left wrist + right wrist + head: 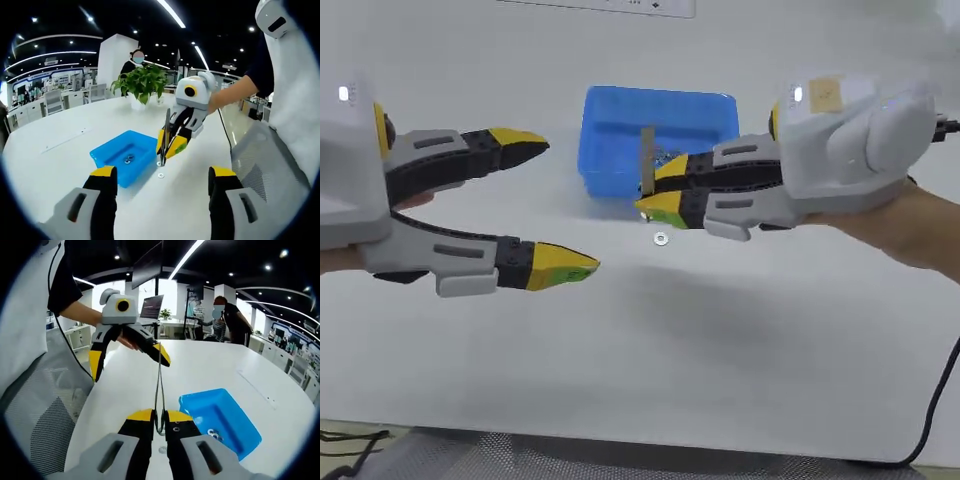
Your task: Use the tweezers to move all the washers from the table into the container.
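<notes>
The blue container (pixel 620 110) stands at the middle back of the white table, with a few washers (pixel 665 158) inside. One washer (pixel 661 238) lies on the table just in front of it. My right gripper (pixel 655 195) is shut on the tweezers (pixel 648 160), which stand nearly upright with their tips just above the table beside the container's near wall. Whether the tips hold a washer is too small to tell. My left gripper (pixel 555 205) hovers open to the left, holding nothing. In the left gripper view the tweezers (pixel 166 132) hang over the loose washer (pixel 161 175) next to the container (pixel 112 150).
A black cable (pixel 932 415) runs off the table's right front edge. A mesh chair (pixel 272 165) stands beside the table and a potted plant (pixel 142 82) sits at its far end. A person (pixel 225 315) stands in the background.
</notes>
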Demonstrator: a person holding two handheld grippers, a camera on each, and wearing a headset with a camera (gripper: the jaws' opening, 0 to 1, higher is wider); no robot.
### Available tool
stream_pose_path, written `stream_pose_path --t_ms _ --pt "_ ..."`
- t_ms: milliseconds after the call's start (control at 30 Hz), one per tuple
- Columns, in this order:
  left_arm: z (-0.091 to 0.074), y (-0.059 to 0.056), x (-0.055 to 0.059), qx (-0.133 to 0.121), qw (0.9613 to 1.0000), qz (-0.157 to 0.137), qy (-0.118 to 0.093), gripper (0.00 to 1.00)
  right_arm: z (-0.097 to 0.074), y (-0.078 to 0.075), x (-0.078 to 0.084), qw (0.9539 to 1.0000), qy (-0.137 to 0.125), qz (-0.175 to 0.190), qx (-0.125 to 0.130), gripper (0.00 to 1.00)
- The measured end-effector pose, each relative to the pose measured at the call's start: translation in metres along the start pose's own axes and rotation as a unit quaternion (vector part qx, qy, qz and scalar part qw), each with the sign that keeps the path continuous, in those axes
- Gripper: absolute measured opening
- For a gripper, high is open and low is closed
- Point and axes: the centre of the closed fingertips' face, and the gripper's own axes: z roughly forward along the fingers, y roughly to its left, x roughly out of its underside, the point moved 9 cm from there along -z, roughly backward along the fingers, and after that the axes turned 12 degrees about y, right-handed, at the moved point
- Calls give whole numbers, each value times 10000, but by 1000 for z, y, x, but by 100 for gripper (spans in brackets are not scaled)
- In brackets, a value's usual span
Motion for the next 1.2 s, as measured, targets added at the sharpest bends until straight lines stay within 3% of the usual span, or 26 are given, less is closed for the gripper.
stream_pose_path --t_ms 167,300,600,733,933,1100,1200 --pt "-4 -2 3 -67 9998 -156 -109 90 -14 -11 -4 9998 -42 39 196 9" --pt "-3 -3 12 -90 9998 -163 14 96 -24 -19 -6 9994 -90 83 326 9" --pt "-5 -2 19 -81 9996 -264 7 99 -34 -43 -11 9981 -106 74 604 9" --pt "-6 -1 22 -103 9993 -358 -64 99 -30 -55 -16 9969 -247 142 732 9" --pt "-5 -5 26 -91 9992 -376 112 100 -14 -73 -15 9965 -310 202 753 9" --pt "-6 -5 32 -47 9981 -582 203 100 4 -84 -6 9972 -174 182 700 9" --pt "-6 -5 32 -110 9985 -486 245 100 14 -87 0 9977 -51 159 662 9"
